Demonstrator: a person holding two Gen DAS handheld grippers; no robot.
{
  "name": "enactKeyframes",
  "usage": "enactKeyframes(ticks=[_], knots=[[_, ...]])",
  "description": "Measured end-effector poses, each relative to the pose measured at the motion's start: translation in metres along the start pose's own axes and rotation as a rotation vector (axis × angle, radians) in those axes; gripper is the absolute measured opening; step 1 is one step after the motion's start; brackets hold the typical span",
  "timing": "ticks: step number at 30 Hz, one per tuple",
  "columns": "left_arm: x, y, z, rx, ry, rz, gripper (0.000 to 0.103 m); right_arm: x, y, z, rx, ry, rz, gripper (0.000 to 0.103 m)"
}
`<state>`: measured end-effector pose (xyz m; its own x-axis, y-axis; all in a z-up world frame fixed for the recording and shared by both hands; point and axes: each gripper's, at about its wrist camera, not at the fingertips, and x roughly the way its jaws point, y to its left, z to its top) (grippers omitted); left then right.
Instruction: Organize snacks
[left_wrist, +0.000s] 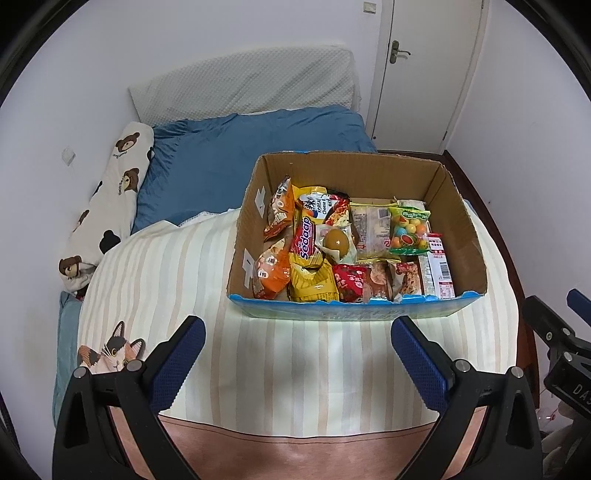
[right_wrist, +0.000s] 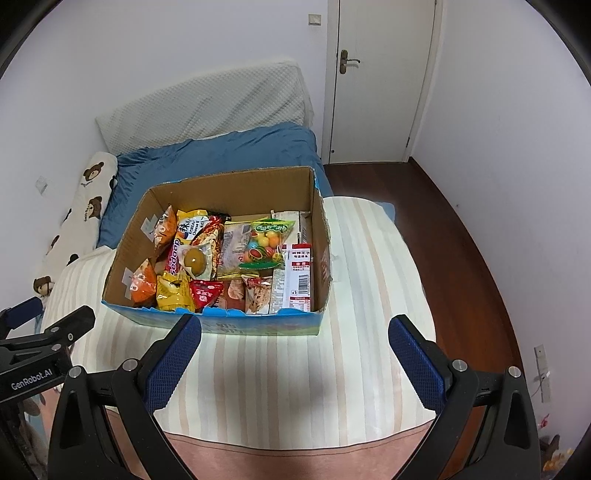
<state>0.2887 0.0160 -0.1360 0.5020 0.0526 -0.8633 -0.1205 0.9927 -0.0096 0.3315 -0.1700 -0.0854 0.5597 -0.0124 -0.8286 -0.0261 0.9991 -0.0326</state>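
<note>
An open cardboard box stands on the striped bed cover and also shows in the right wrist view. It holds several snack packs: a red Sedaap noodle pack, orange bags, a yellow bag, a wrapped brown egg, a green-topped bag of coloured candy balls and a white and red box. My left gripper is open and empty, held above the cover in front of the box. My right gripper is open and empty, also in front of the box.
A blue duvet, a white pillow and a bear-print pillow lie behind the box. A closed white door and dark wood floor are to the right. A cat print marks the cover's left edge.
</note>
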Motion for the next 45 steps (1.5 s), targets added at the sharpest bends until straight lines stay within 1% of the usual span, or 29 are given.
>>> enactKeyframes(ticks=[12,32,45], knots=[[0.000,0.000,0.001,-0.004,-0.003,0.000,0.103,0.000,-0.001,0.001,0.005,0.005,0.002,0.103],[-0.009,-0.004,0.003,-0.002,-0.015,-0.002,0.103,-0.018,0.002,-0.001,0.004,-0.013,0.013,0.103],[-0.008,-0.006,0.001,-0.002,-0.018,-0.003,0.103,-0.020,0.003,-0.001,0.002,-0.014,0.013,0.103]])
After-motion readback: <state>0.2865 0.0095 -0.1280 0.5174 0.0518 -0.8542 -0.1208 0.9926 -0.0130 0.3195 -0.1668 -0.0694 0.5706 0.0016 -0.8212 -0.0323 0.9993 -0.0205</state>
